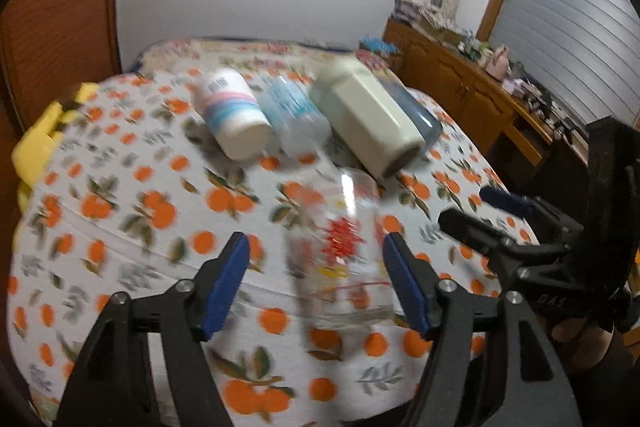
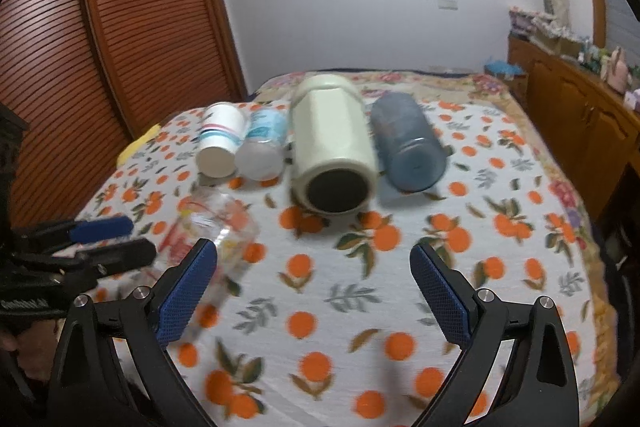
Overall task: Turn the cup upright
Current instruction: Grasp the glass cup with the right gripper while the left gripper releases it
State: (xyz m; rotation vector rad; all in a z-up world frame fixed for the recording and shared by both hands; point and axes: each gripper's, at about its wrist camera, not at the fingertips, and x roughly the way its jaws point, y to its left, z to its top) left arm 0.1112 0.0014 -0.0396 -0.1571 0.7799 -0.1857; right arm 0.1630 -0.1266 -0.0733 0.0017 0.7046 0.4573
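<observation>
A clear glass cup with red and yellow flower prints (image 1: pixel 344 251) lies on its side on the orange-patterned cloth, blurred. My left gripper (image 1: pixel 316 279) is open, with the glass between its blue pads, nearer the right pad (image 1: pixel 404 283). In the right wrist view the glass (image 2: pixel 212 239) lies at the left, just beyond my right gripper's left pad (image 2: pixel 188 291). My right gripper (image 2: pixel 316 291) is open and empty over bare cloth. The left gripper's fingers (image 2: pixel 100 239) show at the far left; the right gripper's fingers (image 1: pixel 492 223) show at the right of the left wrist view.
Several cups lie on their sides in a row behind: a white paper cup (image 2: pixel 220 143), a clear plastic cup (image 2: pixel 262 147), a large cream mug (image 2: pixel 332 151) and a blue tumbler (image 2: pixel 406 147). A wooden dresser (image 2: pixel 576 107) stands right, a slatted door (image 2: pixel 120 27) left.
</observation>
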